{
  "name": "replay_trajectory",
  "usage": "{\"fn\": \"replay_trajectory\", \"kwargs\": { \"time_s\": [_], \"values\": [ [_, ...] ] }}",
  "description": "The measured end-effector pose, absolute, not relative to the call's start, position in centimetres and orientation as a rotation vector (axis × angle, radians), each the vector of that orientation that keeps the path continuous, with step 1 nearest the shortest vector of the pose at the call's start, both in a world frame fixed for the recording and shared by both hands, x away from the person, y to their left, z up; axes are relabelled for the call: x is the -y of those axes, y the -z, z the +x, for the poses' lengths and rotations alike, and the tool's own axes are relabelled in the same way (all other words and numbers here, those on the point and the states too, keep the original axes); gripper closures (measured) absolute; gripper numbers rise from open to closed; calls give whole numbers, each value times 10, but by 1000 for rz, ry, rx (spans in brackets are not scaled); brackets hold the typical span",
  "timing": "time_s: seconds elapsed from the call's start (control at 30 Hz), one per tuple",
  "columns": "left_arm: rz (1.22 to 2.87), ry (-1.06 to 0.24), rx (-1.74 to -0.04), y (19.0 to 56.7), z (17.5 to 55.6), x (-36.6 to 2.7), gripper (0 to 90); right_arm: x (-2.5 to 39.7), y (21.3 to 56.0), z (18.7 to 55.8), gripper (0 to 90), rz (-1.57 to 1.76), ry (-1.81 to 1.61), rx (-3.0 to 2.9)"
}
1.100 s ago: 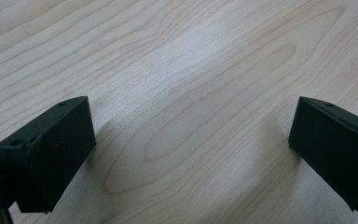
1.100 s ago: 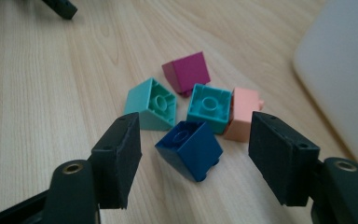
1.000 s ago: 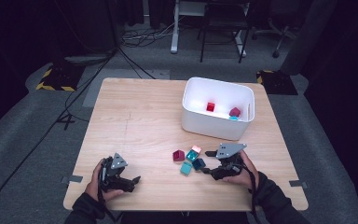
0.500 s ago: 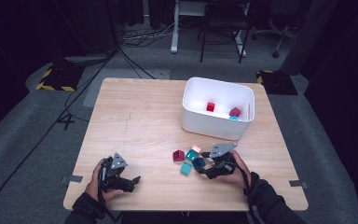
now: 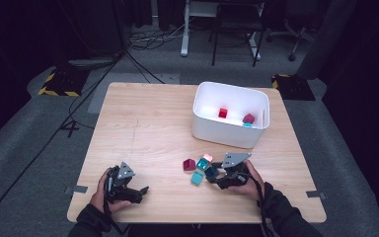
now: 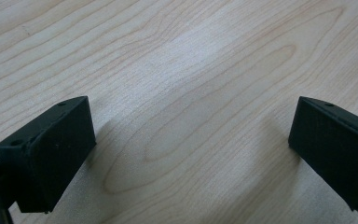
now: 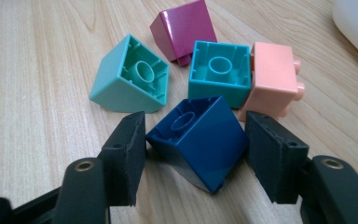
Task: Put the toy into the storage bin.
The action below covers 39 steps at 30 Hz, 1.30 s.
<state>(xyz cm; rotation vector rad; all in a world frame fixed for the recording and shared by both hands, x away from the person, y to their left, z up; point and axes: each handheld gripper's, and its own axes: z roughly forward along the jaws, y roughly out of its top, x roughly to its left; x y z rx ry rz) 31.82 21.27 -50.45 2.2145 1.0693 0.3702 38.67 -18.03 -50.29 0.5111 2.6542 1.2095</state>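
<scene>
A dark blue block (image 7: 200,140) is framed between the two black jaws of the right gripper (image 7: 193,161) near the front edge of the wooden table (image 5: 143,128); the jaws are set close on either side of it, one touching a lower corner, but whether the block is truly pinched cannot be told. The block is tilted, its hollow underside turned up. Crowded just beyond it are a mint green block (image 7: 126,77), a teal block (image 7: 219,74), a pink block (image 7: 272,77) and a magenta block (image 7: 182,28), leaving little room ahead of the jaws. In the high view, the cluster is seen just short of the white bin (image 5: 229,121), in which a few red, magenta and teal pieces are held. The left gripper (image 6: 191,149) is held low over bare wood near the table's front left corner, its jaws spread wide and nothing between them. Broad open tabletop is left between the two hands and toward the far left edge.
</scene>
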Motion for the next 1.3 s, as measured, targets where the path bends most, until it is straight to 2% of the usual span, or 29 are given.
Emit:
{"fn": "replay_trajectory", "kwargs": {
  "time_s": [0.7, 1.3],
  "values": [
    [2213, -368, -1070, 505, 318, -213, 6, 203, 485, 383, 410, 608, -1253, -2560],
    [2213, -365, -1070, 505, 318, -213, 6, 225, 445, 385, 410, 670, -1307, -2410]
  ]
}}
